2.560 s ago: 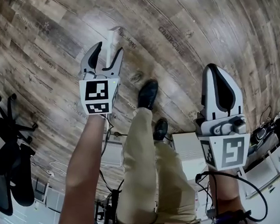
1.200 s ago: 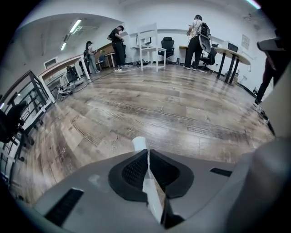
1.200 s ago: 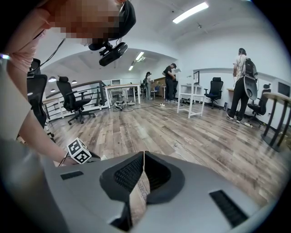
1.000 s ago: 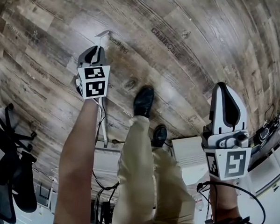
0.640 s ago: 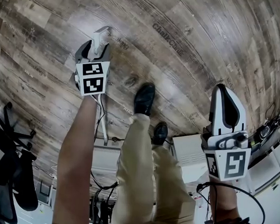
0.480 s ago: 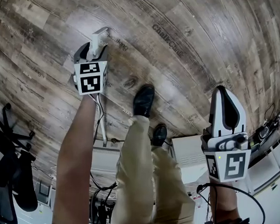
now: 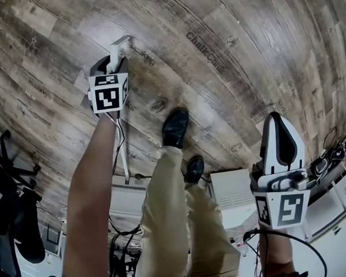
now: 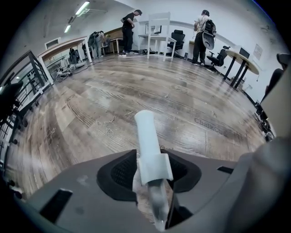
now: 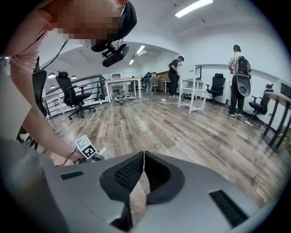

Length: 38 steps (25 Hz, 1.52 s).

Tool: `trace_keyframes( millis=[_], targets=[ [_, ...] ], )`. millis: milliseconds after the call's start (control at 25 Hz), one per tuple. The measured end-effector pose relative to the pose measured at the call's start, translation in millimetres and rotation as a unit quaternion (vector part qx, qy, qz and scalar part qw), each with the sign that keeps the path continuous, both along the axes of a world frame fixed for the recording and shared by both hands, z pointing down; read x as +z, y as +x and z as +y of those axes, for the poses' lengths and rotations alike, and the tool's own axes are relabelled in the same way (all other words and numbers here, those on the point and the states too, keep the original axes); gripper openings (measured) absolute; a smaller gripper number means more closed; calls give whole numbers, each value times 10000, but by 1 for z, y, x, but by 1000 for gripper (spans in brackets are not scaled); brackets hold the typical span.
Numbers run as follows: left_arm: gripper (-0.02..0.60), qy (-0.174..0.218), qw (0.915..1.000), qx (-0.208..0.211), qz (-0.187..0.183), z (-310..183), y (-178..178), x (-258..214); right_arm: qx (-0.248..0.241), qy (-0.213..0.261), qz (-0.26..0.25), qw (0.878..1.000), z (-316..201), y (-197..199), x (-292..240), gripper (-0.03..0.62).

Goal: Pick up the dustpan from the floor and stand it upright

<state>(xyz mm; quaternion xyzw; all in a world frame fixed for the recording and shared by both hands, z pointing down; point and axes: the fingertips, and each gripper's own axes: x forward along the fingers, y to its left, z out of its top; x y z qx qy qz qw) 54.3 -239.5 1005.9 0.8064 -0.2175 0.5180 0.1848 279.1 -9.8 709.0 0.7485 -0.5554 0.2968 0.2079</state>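
as the left claw [image 8: 151,172] clamps it, the dustpan handle [image 8: 146,134] juts forward.

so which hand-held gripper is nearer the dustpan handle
Left. The left hand-held gripper is shut on the dustpan handle; the right hand-held gripper hangs well apart from it, shut and empty.

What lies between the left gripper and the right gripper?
In the head view, the person's legs and two black shoes on the wooden floor stand between the left gripper, shut on the dustpan handle, and the right gripper.
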Motion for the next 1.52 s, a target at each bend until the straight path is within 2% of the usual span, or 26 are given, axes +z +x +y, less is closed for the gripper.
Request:
trace_keyframes(
  millis=[40,120,360,640,920,1160,1520],
  targets=[
    [136,-1,10000,-9,-25,0,-1,1,-1,-15,6,10000,1,0,0,8],
    [91,26,10000,51,-64,0,-1,2,-12,6,16,10000,2,-2,-2,8],
    [86,30,9999,76,-59,-1,-6,-12,10,193,42,9998,-1,-6,-18,8],
    [86,134,9999,13,8,-4,-20,-64,-15,412,8,9992,-6,-20,-58,6],
    [83,335,9993,-105,104,-2,-46,-149,-101,634,75,9979,-6,-39,-119,3],
    [81,764,9961,-371,249,1,-90,-240,-313,1137,153,9929,-10,-57,-193,2],
    [80,1318,9885,-375,645,60,-153,-378,-663,1857,386,9796,19,-97,-314,2]
  ],
)
